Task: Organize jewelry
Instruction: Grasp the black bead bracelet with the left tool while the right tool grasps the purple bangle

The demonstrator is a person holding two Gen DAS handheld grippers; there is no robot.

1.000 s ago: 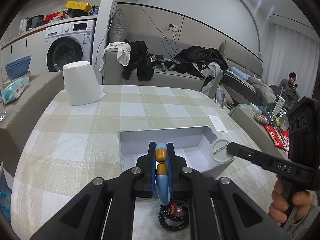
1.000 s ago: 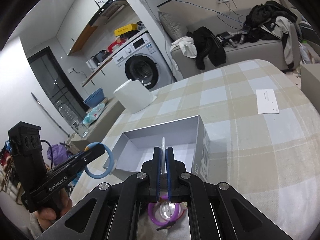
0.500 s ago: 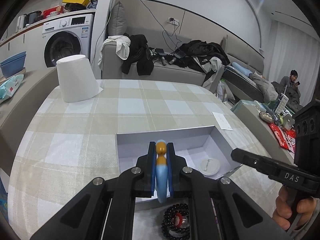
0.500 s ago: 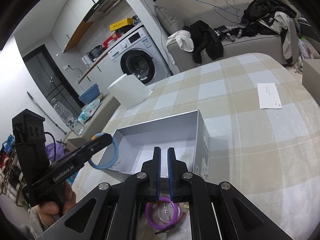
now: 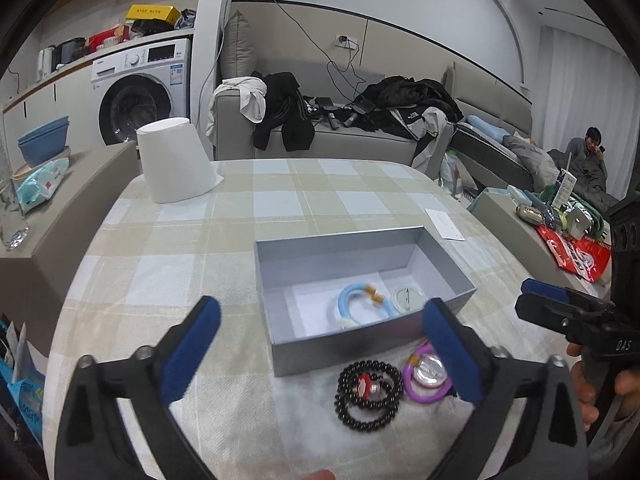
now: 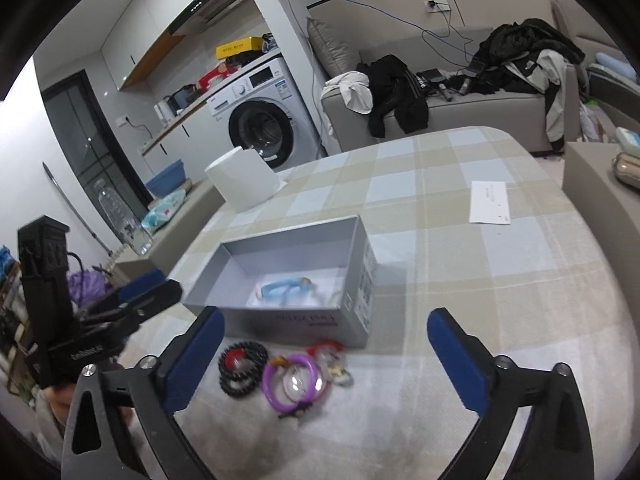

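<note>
A grey open box [image 5: 360, 344] sits on the checked tablecloth. Inside lie a light blue bangle [image 5: 358, 306] with orange beads and a white ring piece [image 5: 408, 298]. In front of the box lie a black bead bracelet [image 5: 368, 394] and a purple bangle [image 5: 426, 374]. My left gripper [image 5: 320, 356] is open and empty, pulled back above the box's near wall. My right gripper [image 6: 326, 360] is open and empty above the loose pieces: black beads [image 6: 242, 362], purple bangle [image 6: 296, 378]. The box [image 6: 312, 320] and blue bangle [image 6: 286, 290] show there too.
A white upturned bucket [image 5: 176, 166] stands at the table's far left. A white paper slip [image 5: 444, 224] lies at the far right. A sofa with clothes and a washing machine [image 5: 140, 88] are behind. The right gripper shows at the right edge [image 5: 568, 312].
My left gripper opened and dropped the blue bangle into the box, then drew back. My right gripper, empty after leaving the white piece in the box, opened wide and pulled back over the loose pieces.
</note>
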